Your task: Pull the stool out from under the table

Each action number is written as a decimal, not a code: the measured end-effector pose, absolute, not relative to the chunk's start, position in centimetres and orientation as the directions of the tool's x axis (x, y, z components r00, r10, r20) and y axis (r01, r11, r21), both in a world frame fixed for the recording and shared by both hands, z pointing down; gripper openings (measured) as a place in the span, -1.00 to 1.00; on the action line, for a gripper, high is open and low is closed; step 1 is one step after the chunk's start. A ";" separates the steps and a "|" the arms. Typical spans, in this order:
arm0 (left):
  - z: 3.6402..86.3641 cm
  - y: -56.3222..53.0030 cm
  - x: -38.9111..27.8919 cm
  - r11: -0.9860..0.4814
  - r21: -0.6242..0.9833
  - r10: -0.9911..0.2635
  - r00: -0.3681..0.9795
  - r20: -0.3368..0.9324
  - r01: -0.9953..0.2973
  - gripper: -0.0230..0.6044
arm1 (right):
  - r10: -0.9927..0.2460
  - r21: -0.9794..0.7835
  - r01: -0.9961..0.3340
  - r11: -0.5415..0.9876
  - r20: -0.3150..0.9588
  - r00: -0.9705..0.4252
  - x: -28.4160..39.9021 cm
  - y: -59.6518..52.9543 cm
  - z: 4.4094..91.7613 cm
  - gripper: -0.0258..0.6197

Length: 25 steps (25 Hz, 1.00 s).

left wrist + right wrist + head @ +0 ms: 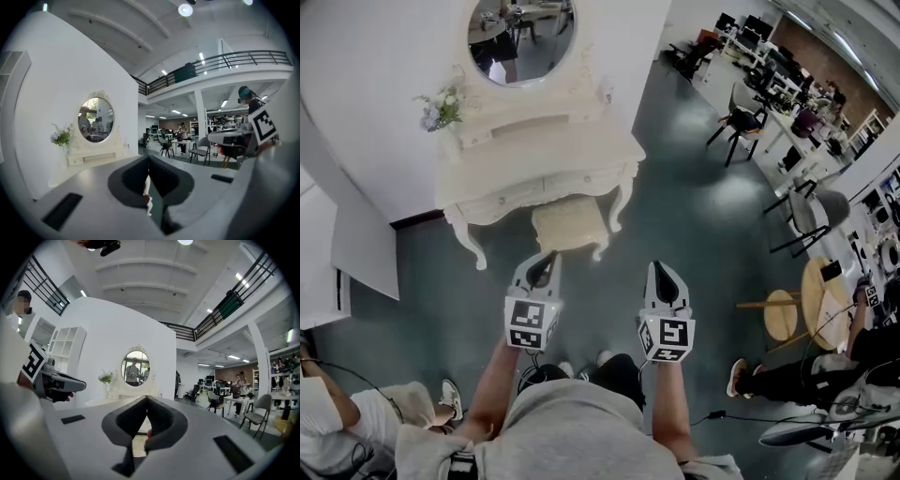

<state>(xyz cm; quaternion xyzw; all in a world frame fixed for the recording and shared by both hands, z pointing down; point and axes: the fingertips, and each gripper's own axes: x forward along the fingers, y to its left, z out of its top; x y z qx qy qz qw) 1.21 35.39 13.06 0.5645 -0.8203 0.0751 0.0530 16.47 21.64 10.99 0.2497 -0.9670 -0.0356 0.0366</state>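
A cream cushioned stool (569, 225) stands tucked partly under the white dressing table (534, 155), between its curved legs. My left gripper (540, 266) is shut and empty, hovering just short of the stool's near left corner. My right gripper (662, 273) is shut too, with nothing in it, a little to the right of the stool and further back. In the left gripper view the shut left gripper (149, 161) points toward the dressing table (89, 161). Through the right gripper (148, 401) view, a strip of the stool (138, 444) shows below the closed tips.
An oval mirror (521, 37) and a small flower bunch (441, 108) sit on the dressing table. White panels (364, 248) lean at the left. A round wooden side table (820, 300) and a seated person (825, 370) are at the right. Chairs and desks (750, 103) fill the far right.
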 end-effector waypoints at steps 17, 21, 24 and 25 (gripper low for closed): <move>15.6 25.3 -6.2 0.433 -0.051 -0.874 -0.433 0.220 -0.900 -0.92 | -0.393 0.049 -0.390 0.919 0.097 -0.914 7.4 10.1 13.8 -0.88; 16.0 21.9 -8.8 0.486 -0.041 -0.841 -0.480 0.248 -0.873 -0.91 | -0.342 0.028 -0.341 0.940 0.118 -0.932 3.9 5.5 14.4 -0.88; 17.2 20.1 -10.7 0.531 -0.027 -0.809 -0.517 0.280 -0.847 -0.91 | -0.296 0.008 -0.298 0.954 0.147 -0.944 1.5 2.9 15.6 -0.88; 17.6 19.6 -11.3 0.545 -0.024 -0.798 -0.528 0.290 -0.838 -0.91 | -0.282 0.003 -0.285 0.958 0.159 -0.946 0.7 2.2 16.2 -0.88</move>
